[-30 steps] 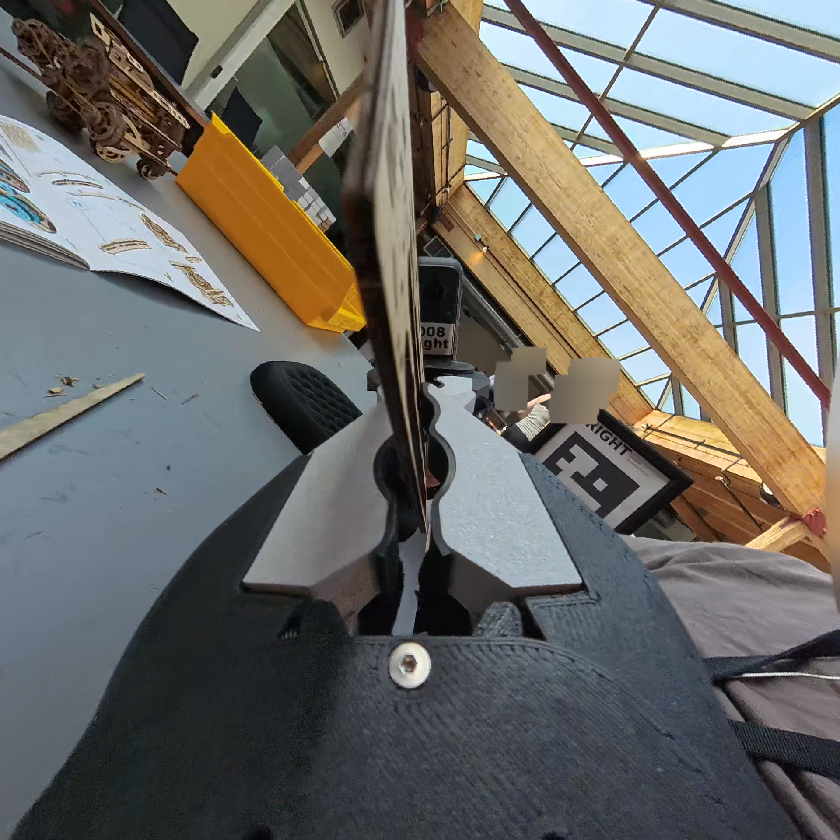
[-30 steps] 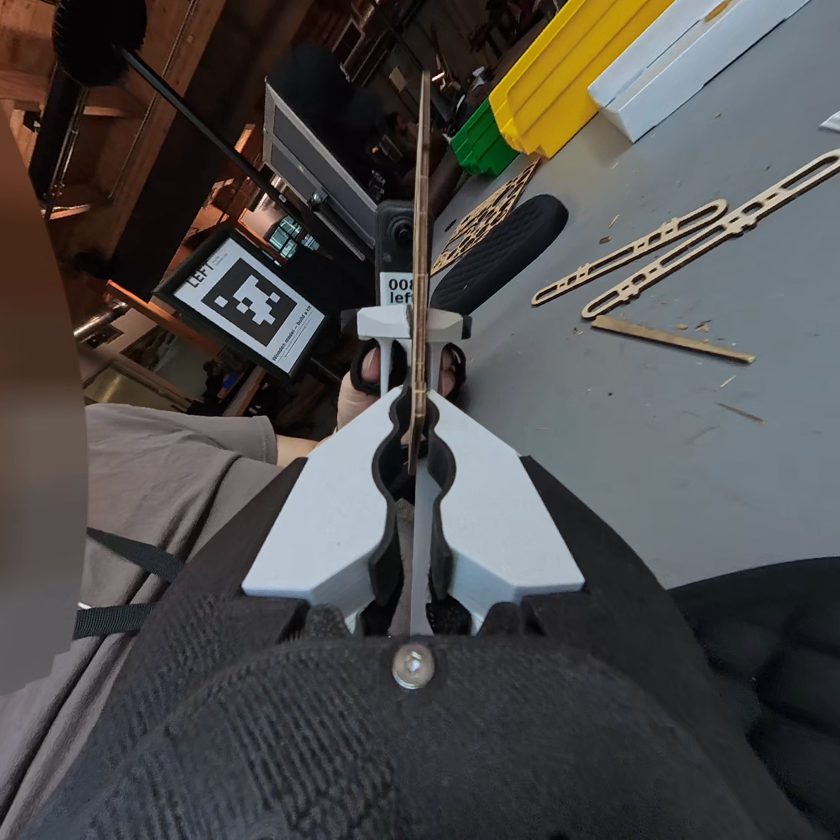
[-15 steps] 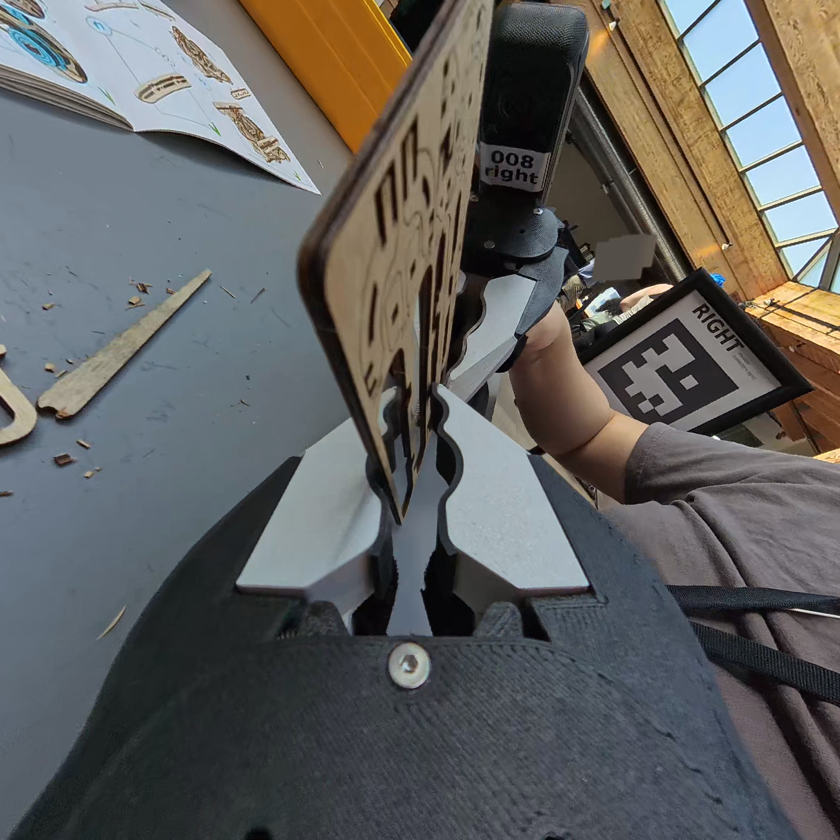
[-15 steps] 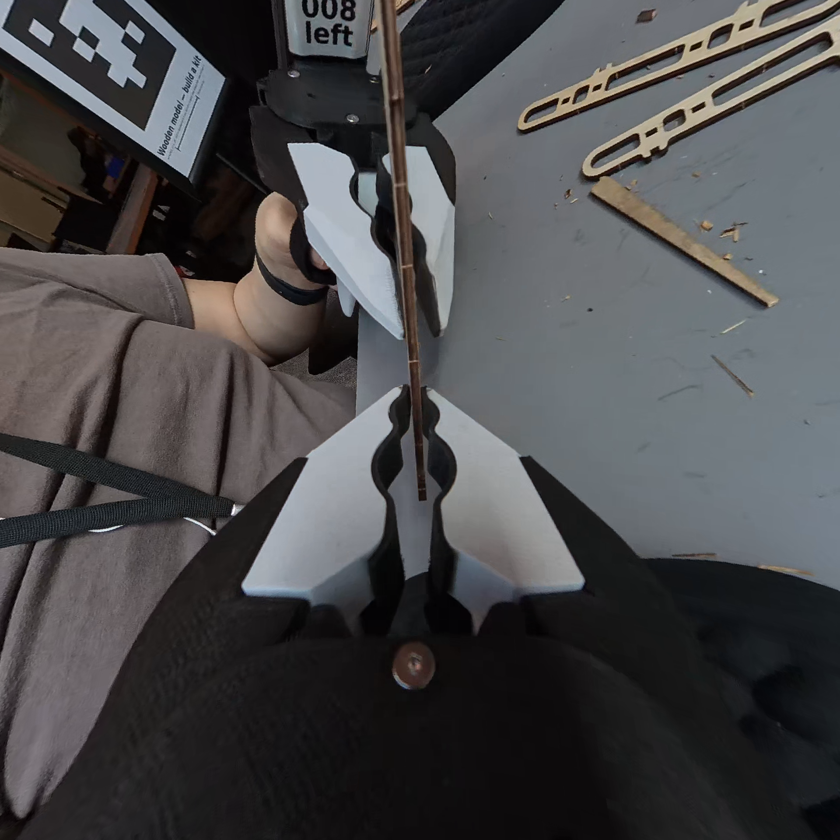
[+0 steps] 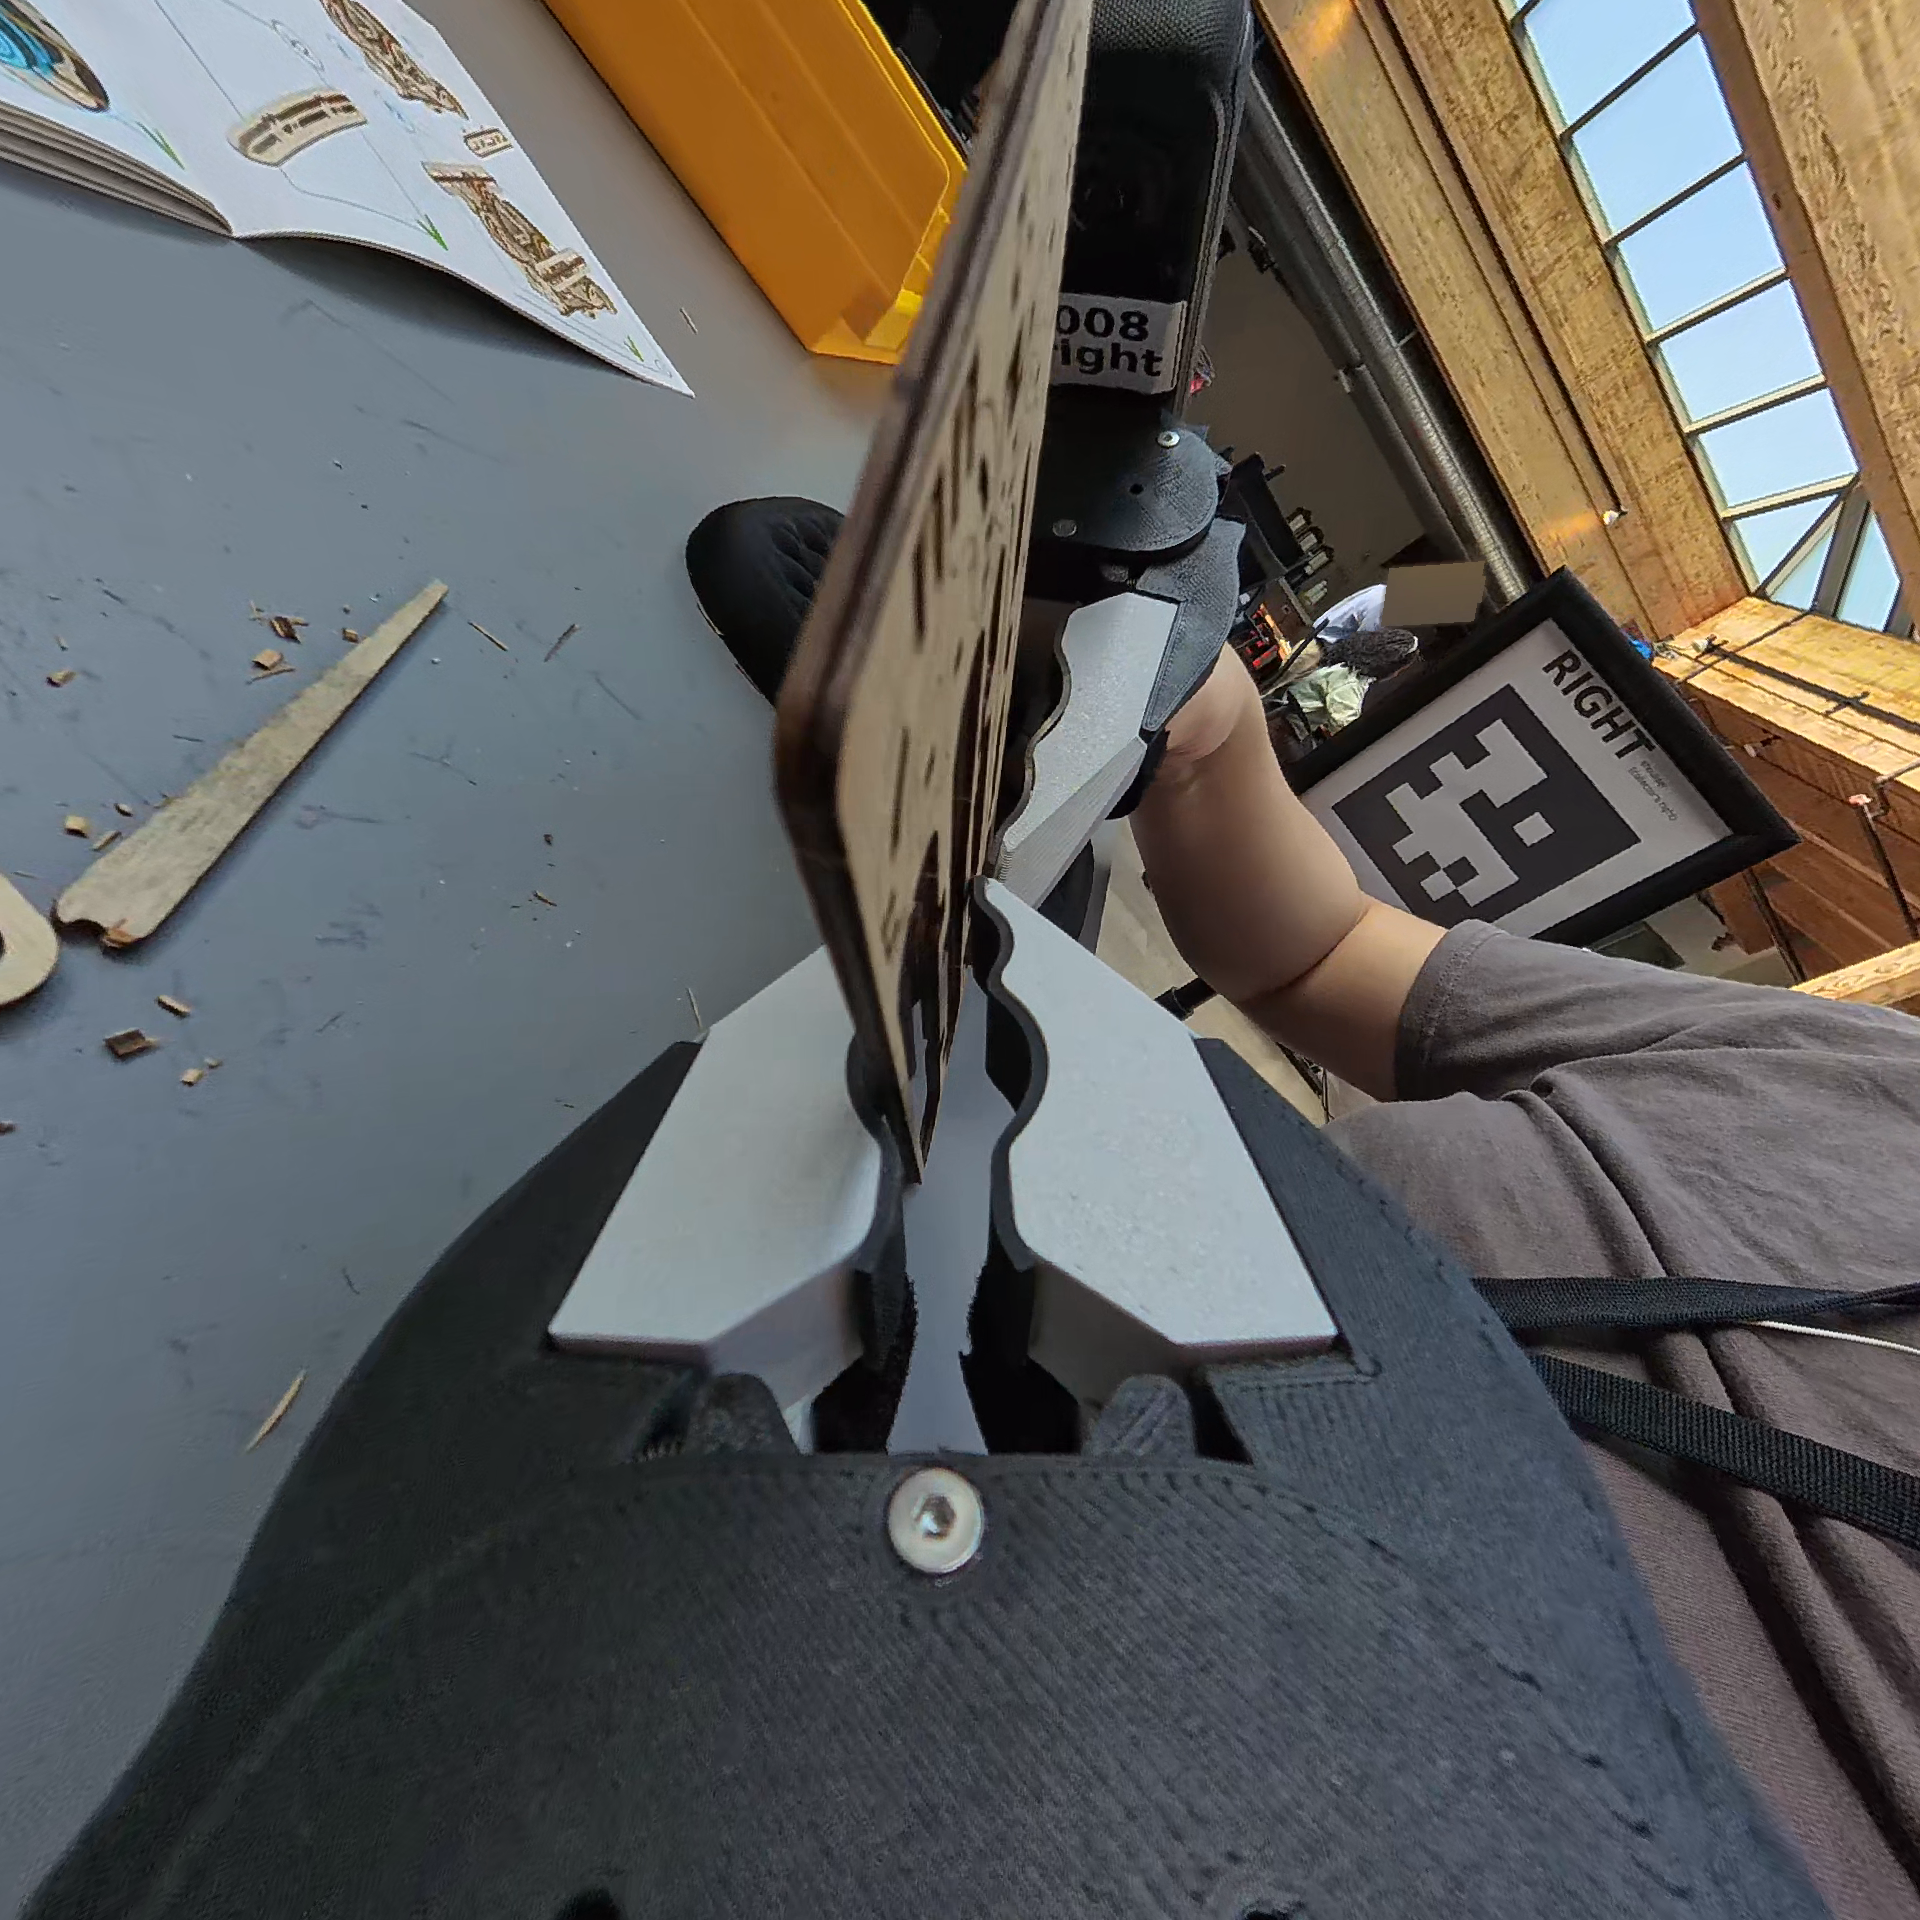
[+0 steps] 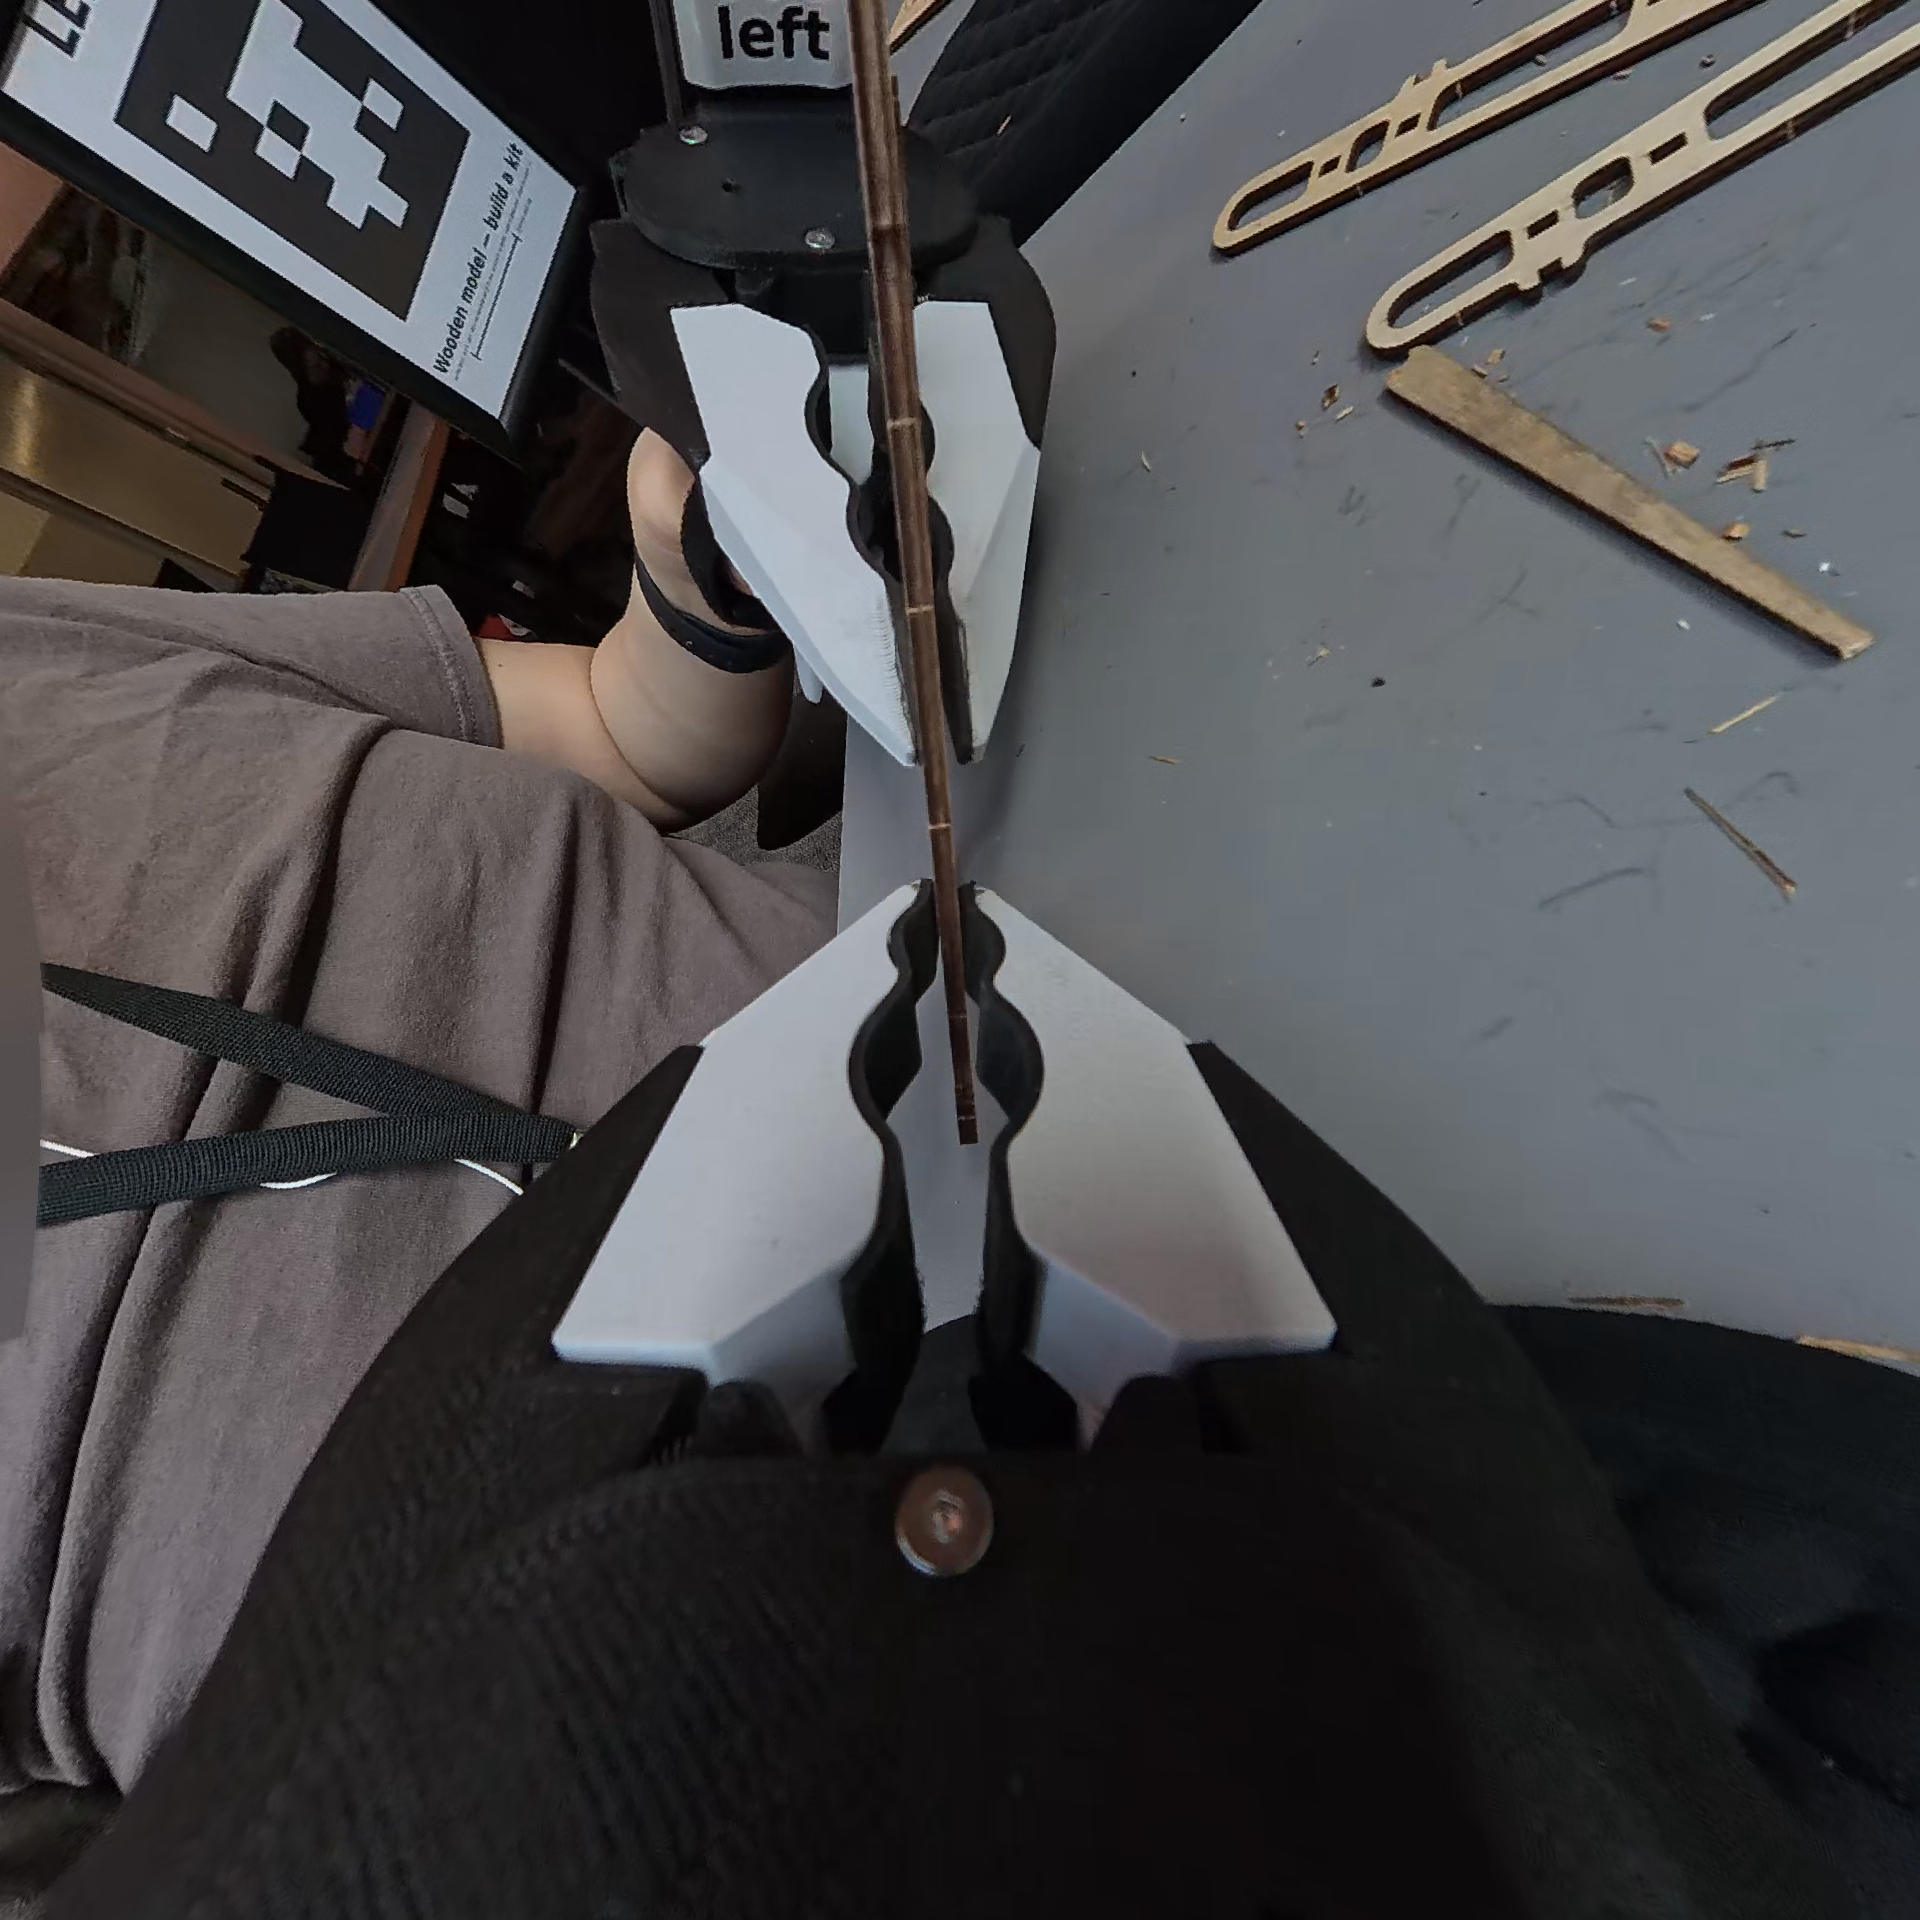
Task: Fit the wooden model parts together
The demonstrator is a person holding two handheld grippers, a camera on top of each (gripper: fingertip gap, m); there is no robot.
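Laser-cut wooden sheet [image 5: 935,623] held edge-on above the grey table [image 5: 416,623], between both grippers. Left gripper [image 5: 951,997]: fingers nearly closed, clamped on the sheet's lower corner. Right gripper [image 6: 948,997]: fingers narrowly parted around the sheet edge [image 6: 914,520]; firm contact cannot be told. Loose wooden strip [image 6: 1621,499] and two slotted parts [image 6: 1621,177] flat on table, well apart. Yellow bin [image 5: 790,156] and instruction booklet [image 5: 343,135] behind.

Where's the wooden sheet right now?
The wooden sheet is held on edge above the table's near edge, gripped between the left tool and the right tool facing it.
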